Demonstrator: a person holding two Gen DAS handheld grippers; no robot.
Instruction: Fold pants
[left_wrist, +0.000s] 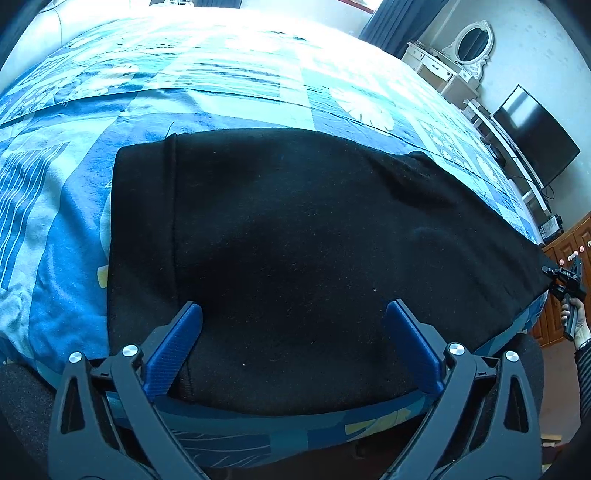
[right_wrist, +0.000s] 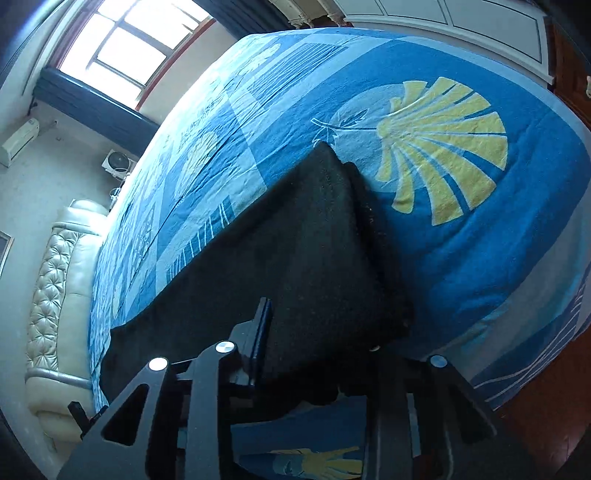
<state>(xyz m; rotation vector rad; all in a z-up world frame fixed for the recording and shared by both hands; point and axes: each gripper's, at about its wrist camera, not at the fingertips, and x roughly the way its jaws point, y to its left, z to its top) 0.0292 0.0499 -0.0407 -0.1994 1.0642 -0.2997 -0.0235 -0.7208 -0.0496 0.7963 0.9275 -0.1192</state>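
Black pants (left_wrist: 288, 221) lie flat on the blue patterned bedspread (left_wrist: 66, 206), the waistband seam at the left. My left gripper (left_wrist: 293, 310) hovers over the near edge of the pants, its blue fingers (left_wrist: 177, 343) spread wide and nothing pinched between them. At the far right, a hand holds my right gripper (left_wrist: 550, 275) at the pants' corner. In the right wrist view the pants (right_wrist: 295, 240) stretch away from that gripper (right_wrist: 291, 317). Its jaws stand narrow on the near hem. One finger (right_wrist: 262, 325) shows and the fabric hides the other.
The bed fills both views, with a yellow shell print (right_wrist: 443, 147) beside the pants. A white dressing table with mirror (left_wrist: 469, 48) and a dark screen (left_wrist: 535, 133) stand beyond the bed's right side. A cream tufted headboard (right_wrist: 59, 277) and a window (right_wrist: 125, 40) are at the left.
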